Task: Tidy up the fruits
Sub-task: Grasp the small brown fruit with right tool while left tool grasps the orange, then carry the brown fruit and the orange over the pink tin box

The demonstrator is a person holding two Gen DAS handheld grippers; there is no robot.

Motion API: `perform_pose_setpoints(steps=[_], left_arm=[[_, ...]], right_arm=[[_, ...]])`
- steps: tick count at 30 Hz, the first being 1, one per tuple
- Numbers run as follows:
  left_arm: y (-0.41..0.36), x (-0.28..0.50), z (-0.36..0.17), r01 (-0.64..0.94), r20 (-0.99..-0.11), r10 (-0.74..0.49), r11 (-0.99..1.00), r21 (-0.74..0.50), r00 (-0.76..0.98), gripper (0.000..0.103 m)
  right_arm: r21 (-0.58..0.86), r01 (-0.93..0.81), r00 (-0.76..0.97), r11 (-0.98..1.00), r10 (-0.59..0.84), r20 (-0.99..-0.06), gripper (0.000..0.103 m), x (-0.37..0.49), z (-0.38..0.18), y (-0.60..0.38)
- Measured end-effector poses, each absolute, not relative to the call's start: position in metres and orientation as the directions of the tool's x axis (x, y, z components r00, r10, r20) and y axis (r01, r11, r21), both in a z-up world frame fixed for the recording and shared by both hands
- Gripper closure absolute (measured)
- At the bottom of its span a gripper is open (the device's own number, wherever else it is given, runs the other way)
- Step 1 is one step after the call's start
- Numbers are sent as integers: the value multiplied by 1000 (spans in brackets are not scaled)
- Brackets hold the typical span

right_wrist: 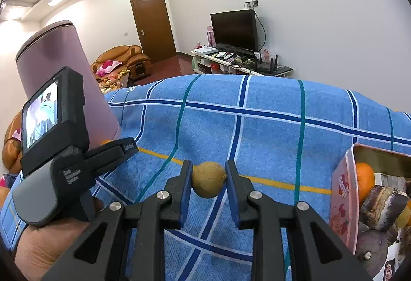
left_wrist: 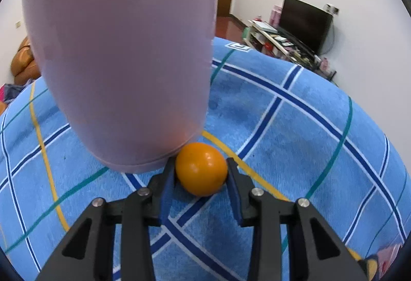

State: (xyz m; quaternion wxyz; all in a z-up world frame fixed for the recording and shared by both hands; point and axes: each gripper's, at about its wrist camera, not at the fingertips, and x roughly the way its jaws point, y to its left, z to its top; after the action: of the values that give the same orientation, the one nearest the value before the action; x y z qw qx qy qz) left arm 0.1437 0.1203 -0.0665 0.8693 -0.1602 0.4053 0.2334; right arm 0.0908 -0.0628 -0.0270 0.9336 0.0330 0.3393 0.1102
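- Here, the left gripper [left_wrist: 201,169] pinches an orange [left_wrist: 201,168] between its blue pads, the fruit resting on the blue checked cloth [left_wrist: 295,127].
- A mauve bin [left_wrist: 123,50] stands just beyond the left finger, touching or nearly touching the orange.
- The right gripper [right_wrist: 208,179] clamps a small brownish-yellow fruit [right_wrist: 208,179] at its fingertips.
- Well right of those fingers, a pink tin [right_wrist: 343,193] holds more fruit.

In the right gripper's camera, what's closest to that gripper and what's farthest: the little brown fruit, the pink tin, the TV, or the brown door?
1. Little brown fruit: pinched between the right gripper's fingers.
2. Pink tin: on the blue cloth, at the right edge.
3. TV: across the room, against the right wall.
4. Brown door: farthest, in the back wall.
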Motion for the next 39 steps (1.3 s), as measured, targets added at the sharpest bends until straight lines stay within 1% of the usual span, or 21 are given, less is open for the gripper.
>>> perform_pose_setpoints(steps=[8, 18, 29, 33, 39], left_arm=[[135, 126, -60, -442, -774, 209, 891, -102, 598, 65], [114, 85, -51, -310, -750, 147, 947, -81, 645, 65], [96, 45, -38, -268, -702, 154, 962, -55, 695, 65], [86, 40, -32, -255, -664, 165, 966, -39, 729, 65], [70, 23, -18, -223, -582, 176, 975, -9, 794, 65]], right_arm=[[95, -174, 778, 980, 196, -597, 76, 78, -21, -58], [83, -135, 800, 987, 159, -579, 76, 55, -17, -68], [69, -91, 818, 994, 114, -564, 76, 29, -13, -83], [58, -85, 826, 995, 103, -554, 76, 19, -12, -88], [43, -75, 839, 996, 86, -537, 76, 7, -10, -94]])
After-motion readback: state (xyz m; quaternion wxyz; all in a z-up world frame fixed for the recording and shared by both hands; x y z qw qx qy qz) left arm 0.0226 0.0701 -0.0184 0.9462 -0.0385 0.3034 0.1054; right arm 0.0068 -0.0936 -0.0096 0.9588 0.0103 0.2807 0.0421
